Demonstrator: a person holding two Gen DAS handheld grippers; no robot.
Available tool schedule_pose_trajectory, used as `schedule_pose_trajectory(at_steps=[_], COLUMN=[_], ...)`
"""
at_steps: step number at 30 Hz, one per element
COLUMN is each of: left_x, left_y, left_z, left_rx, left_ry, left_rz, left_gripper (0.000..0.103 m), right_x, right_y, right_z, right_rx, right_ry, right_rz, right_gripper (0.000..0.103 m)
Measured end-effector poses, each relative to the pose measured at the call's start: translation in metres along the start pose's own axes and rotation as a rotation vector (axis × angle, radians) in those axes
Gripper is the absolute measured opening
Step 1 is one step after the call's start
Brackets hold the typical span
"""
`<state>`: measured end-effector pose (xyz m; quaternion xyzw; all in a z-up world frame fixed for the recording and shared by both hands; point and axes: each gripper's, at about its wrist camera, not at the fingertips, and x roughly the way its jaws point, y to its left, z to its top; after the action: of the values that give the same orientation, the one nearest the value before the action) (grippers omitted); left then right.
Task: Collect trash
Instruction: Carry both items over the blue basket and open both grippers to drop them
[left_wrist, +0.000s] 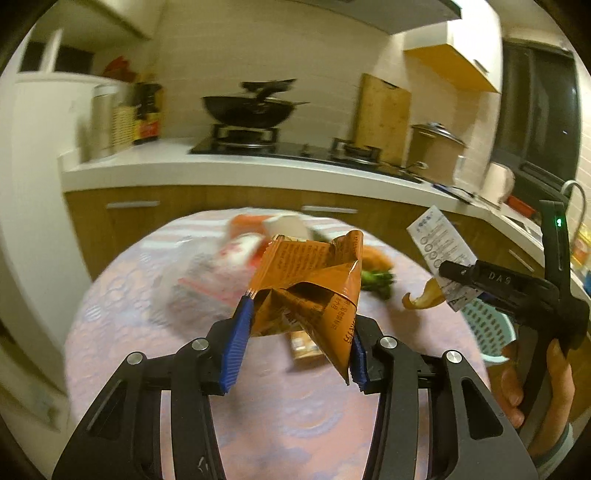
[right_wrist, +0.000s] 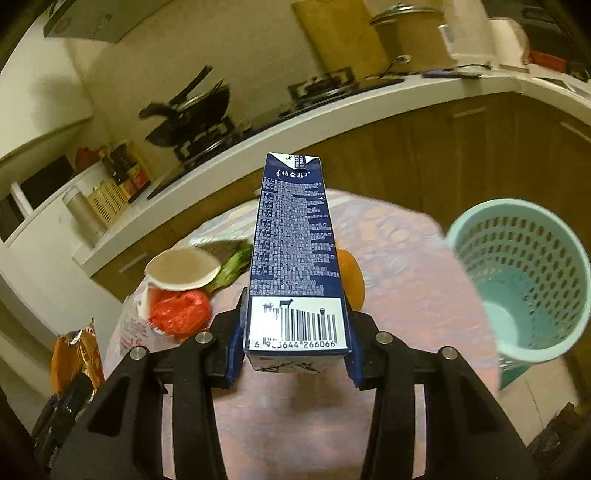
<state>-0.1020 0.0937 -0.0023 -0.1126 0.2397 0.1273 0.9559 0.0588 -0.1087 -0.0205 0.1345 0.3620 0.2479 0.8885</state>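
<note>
**Ana:** Right wrist view first: the carton (right_wrist: 295, 254), dark blue with a barcode, sits between the right gripper (right_wrist: 293, 345) pads, clamped at its lower end, lifted clear of the table (right_wrist: 406, 277) and pointing away toward the counter.

**Ben:** And the bin (right_wrist: 524, 280)?

**Ana:** Mint green, full of holes, mouth tipped toward us. It stands off the table's edge, to the right of the carton and near it, and looks empty from here.

**Ben:** What's the other hand doing?

**Ana:** Look through the left wrist camera. The left gripper (left_wrist: 299, 328) is clenched on a crumpled orange wrapper (left_wrist: 314, 280), also held above the table. From there the bin (left_wrist: 491, 328) shows only as a sliver far right, behind the right gripper (left_wrist: 448, 271) with its carton (left_wrist: 439, 243).

**Ben:** So both have picked up?

**Ana:** I'd say so; this is the carrying step, both loads on the way to the bin.

**Ben:** What's left behind?

**Ana:** Left of the carton in the right view: a paper cup (right_wrist: 183, 269) on its side, a red bag (right_wrist: 181, 312), some greens (right_wrist: 234, 264). Just right of it, an orange peel (right_wrist: 351, 277).

**Ben:** Next move?

**Ana:** My guess: swing the carton right until it hangs over the bin's mouth, then release. The carton is long, so it should go in end first. The wrapper has farther to travel, and it's light and may cling to a pad.
</note>
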Motion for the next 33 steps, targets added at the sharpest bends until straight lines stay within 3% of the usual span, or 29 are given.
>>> schedule_pose_trajectory(at_steps=[10, 22, 28, 33], left_x=[0.039, 0.103, 0.13, 0.166], left_y=[-0.087, -0.196, -0.234, -0.259], left_z=[0.016, 0.022, 0.018, 0.0], left_rx=[0.075, 0.191, 0.236, 0.266], left_ry=[0.015, 0.078, 0.107, 0.194], left_rz=[-0.153, -0.278, -0.331, -0.378], left_gripper=[0.044, 0.044, 0.045, 0.045], right_x=[-0.033, -0.037, -0.031, -0.018], right_y=[-0.081, -0.188, -0.213, -0.231], right_z=[0.013, 0.027, 0.029, 0.019], right_rx=[0.083, 0.259, 0.291, 0.305], right_ry=[-0.071, -0.075, -0.069, -0.031], right_rz=[-0.089, -0.124, -0.157, -0.193], right_gripper=[0.038, 0.038, 0.038, 0.038])
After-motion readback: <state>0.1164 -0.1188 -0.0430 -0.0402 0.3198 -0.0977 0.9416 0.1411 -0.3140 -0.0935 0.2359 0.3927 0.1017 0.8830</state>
